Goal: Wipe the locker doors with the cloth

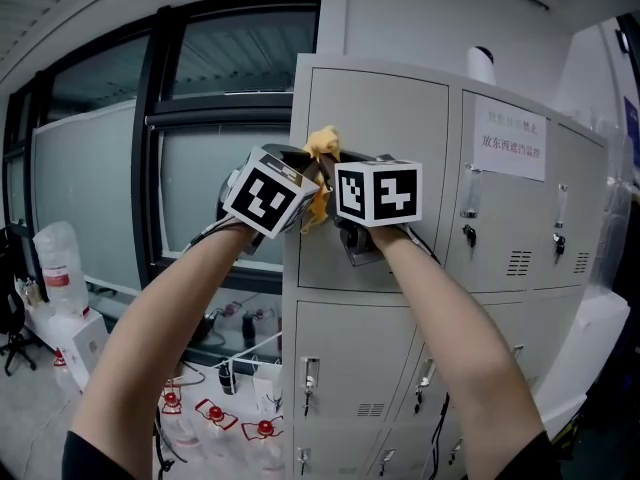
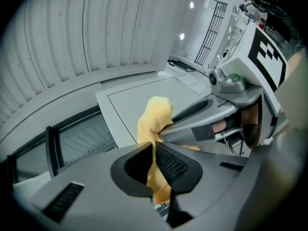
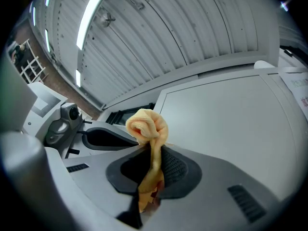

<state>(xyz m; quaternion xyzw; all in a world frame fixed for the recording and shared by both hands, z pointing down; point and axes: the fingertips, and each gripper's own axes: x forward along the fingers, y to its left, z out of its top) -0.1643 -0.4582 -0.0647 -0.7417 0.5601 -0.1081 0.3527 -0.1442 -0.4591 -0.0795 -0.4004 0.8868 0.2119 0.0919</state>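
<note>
Both arms are up at the lockers. My left gripper (image 2: 153, 160) has its fingers (image 2: 171, 165) clamped tight on the yellow cloth (image 2: 154, 115), with a strip of it running down between them. The right gripper (image 3: 155, 165) is the same: its fingers (image 3: 174, 170) are pinched on the cloth, and a bunched knot pokes out above the tips. The two grippers sit just beside each other, sharing the cloth high in front of the top-left locker door (image 1: 400, 108), near its left edge. Whether the cloth touches the door, I can't tell.
</note>
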